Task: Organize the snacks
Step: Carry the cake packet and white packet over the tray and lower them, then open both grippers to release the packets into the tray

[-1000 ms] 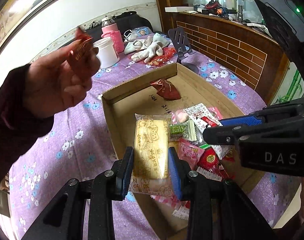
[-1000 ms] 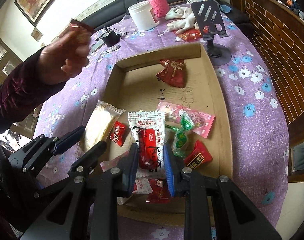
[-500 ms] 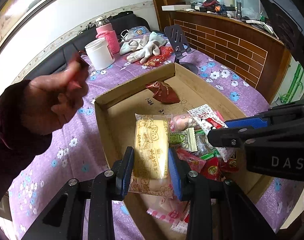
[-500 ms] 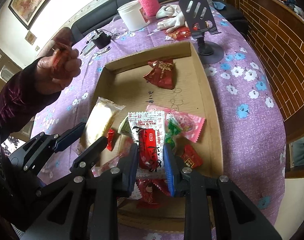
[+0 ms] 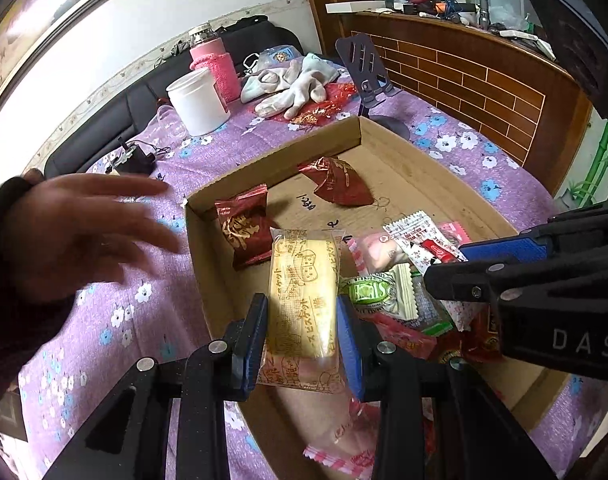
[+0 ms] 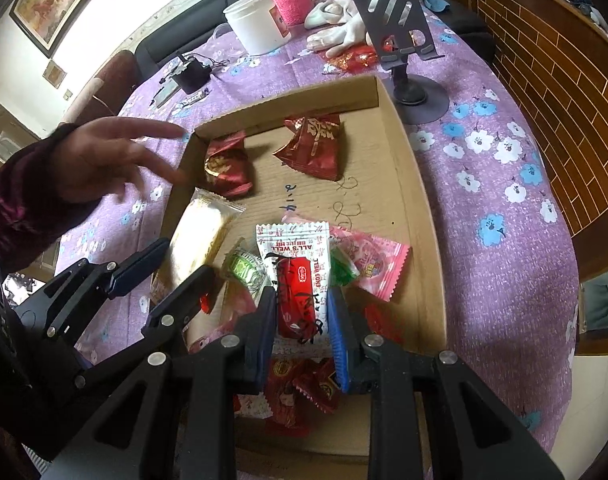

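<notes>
Change, bare hand: the person's bare hand [image 5: 76, 232] held a dark red foil snack packet [image 5: 244, 236] up a second ago; it is now spread and holds nothing, beside the left wall of the shallow cardboard tray [image 5: 419, 160].
Change, packet: that packet now lies in the tray's far left corner, near a second dark red foil packet [image 5: 335, 182].
Left gripper [image 5: 302, 322]: jaws clamped, as before, on the long pale yellow biscuit packet [image 5: 302, 284], held over the tray's near left part.
Right gripper [image 6: 300, 316]: jaws unchanged, gripping the white packet with a red label [image 6: 300, 276], over the tray's near middle.
Left view only: brick-pattern wooden counter [image 5: 475, 80] with clutter on top.
Right view only: full black phone stand [image 6: 399, 28] with its round base, on the purple flowered tablecloth [image 6: 495, 184].
Both views: white plastic tub [image 6: 256, 24] beyond the tray.
</notes>
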The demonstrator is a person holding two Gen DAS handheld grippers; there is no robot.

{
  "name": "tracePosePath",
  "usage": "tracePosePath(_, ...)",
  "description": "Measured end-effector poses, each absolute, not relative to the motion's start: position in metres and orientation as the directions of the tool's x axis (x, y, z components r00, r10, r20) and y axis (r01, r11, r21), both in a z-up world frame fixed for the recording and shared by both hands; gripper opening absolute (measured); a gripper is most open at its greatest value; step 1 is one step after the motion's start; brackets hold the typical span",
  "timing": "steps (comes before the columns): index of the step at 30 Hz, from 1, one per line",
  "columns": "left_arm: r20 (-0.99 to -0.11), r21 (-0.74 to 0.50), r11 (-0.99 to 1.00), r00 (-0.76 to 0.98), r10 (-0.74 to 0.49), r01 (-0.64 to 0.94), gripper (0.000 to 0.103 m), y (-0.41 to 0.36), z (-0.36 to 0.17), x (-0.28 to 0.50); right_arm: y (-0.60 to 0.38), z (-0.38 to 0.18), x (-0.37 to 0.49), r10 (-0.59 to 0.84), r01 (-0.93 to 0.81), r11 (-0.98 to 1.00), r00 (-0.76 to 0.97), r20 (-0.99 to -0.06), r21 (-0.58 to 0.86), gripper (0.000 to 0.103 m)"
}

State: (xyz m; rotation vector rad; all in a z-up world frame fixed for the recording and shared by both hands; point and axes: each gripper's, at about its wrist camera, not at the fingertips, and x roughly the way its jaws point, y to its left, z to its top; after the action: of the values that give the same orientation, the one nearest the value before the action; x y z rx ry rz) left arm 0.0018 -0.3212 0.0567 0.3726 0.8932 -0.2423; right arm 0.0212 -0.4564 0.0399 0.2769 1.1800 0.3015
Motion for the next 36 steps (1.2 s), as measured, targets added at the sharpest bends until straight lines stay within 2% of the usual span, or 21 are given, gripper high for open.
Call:
tracePosePath(21, -0.826, 0.249, 0.915, 0.563, 0.029, 0.318, 0.035, -0.328, 0.031, 0.058, -0.447, 0.020, 0.071, 0.285, -0.087, 0.958, 0.366, -0.886, 0.273, 0.024)
tracePosePath(28, -0.823, 0.223, 0.931, 0.568, 0.020, 0.290, 0.037, -0.320, 0.041, 0.057, -0.454, 0.033, 0.066, 0.295, -0.087, 0.955, 0.388, -0.873, 0.284, 0.031)
tracePosePath(29, -0.821, 0.222, 0.932, 0.570, 0.021, 0.285, 0.039, -0.320, 0.044, 0.056, -0.455, 0.036, 0.064, 0.301, -0.085, 0.953, 0.393, -0.869, 0.291, 0.031)
tracePosePath(31, -0.810, 0.227, 0.935, 0.586, 0.027, 0.271, 0.052, -0.318, 0.050, 0.052, -0.457, 0.042, 0.061, 0.304, -0.081, 0.951, 0.404, -0.863, 0.298, 0.032)
tracePosePath(34, -0.794, 0.229, 0.941, 0.607, 0.031, 0.251, 0.067, -0.314, 0.061, 0.046, -0.461, 0.052, 0.054, 0.295, -0.067, 0.953, 0.427, -0.855, 0.295, 0.043)
tracePosePath(36, -0.785, 0.226, 0.945, 0.619, 0.032, 0.238, 0.073, -0.311, 0.067, 0.042, -0.464, 0.057, 0.050, 0.299, -0.061, 0.951, 0.435, -0.849, 0.303, 0.046)
